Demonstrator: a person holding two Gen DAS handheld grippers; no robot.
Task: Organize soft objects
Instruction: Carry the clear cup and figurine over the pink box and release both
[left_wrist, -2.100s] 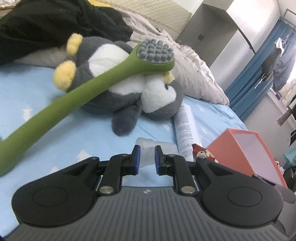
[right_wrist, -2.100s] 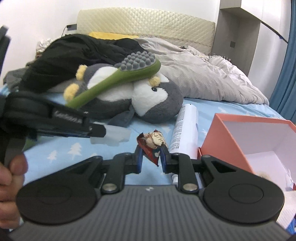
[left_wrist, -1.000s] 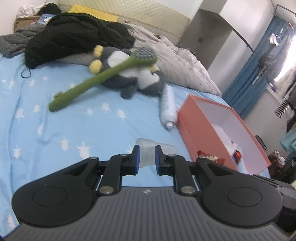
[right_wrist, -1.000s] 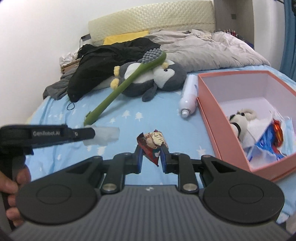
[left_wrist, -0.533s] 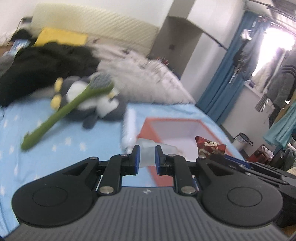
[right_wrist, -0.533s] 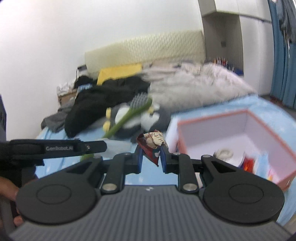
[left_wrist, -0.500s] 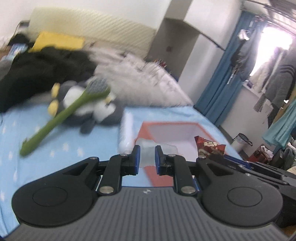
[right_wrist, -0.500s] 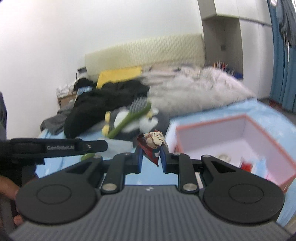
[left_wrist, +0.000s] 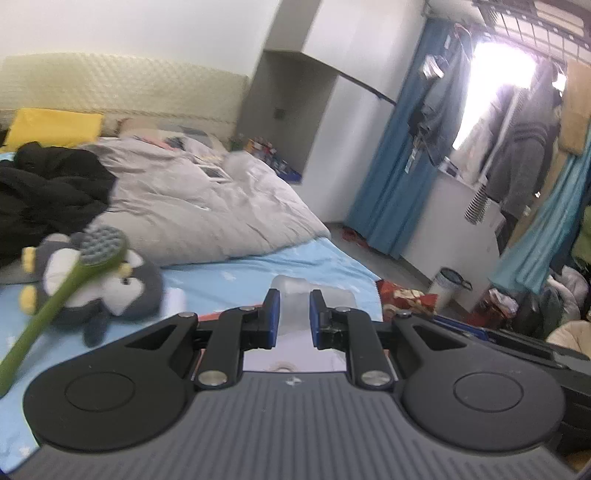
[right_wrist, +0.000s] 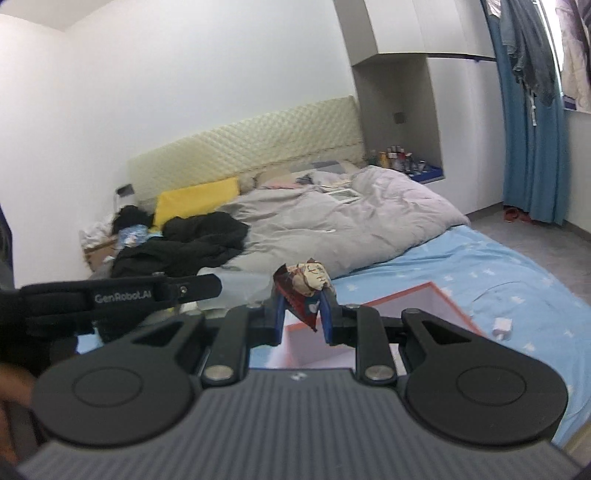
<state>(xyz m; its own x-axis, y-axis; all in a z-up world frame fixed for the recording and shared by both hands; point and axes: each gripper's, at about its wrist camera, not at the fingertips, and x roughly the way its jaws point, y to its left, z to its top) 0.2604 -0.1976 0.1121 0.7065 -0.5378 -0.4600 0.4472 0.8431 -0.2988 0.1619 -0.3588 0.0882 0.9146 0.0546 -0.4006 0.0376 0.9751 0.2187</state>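
My left gripper (left_wrist: 293, 314) is shut on a soft translucent white piece (left_wrist: 295, 295), held above the orange box, whose white inside (left_wrist: 291, 352) shows just under the fingers. My right gripper (right_wrist: 303, 312) is shut on a crumpled red snack packet (right_wrist: 304, 286), also over the orange box (right_wrist: 424, 295). The packet shows in the left wrist view (left_wrist: 404, 297) to the right of my left gripper. The left gripper shows in the right wrist view (right_wrist: 122, 295) at the left. A grey and white penguin plush (left_wrist: 92, 284) lies on the blue sheet with a green long-handled brush (left_wrist: 59, 291) across it.
A grey duvet (right_wrist: 332, 229), black clothes (right_wrist: 184, 243) and a yellow pillow (right_wrist: 195, 201) cover the far half of the bed. A small white object (right_wrist: 500, 326) lies on the blue sheet right of the box. Blue curtains (left_wrist: 399, 184) and a bin (left_wrist: 448, 286) stand beside the bed.
Both grippers have risen and come over the orange box, still holding their items. The bed and plush now sit lower and farther in view.
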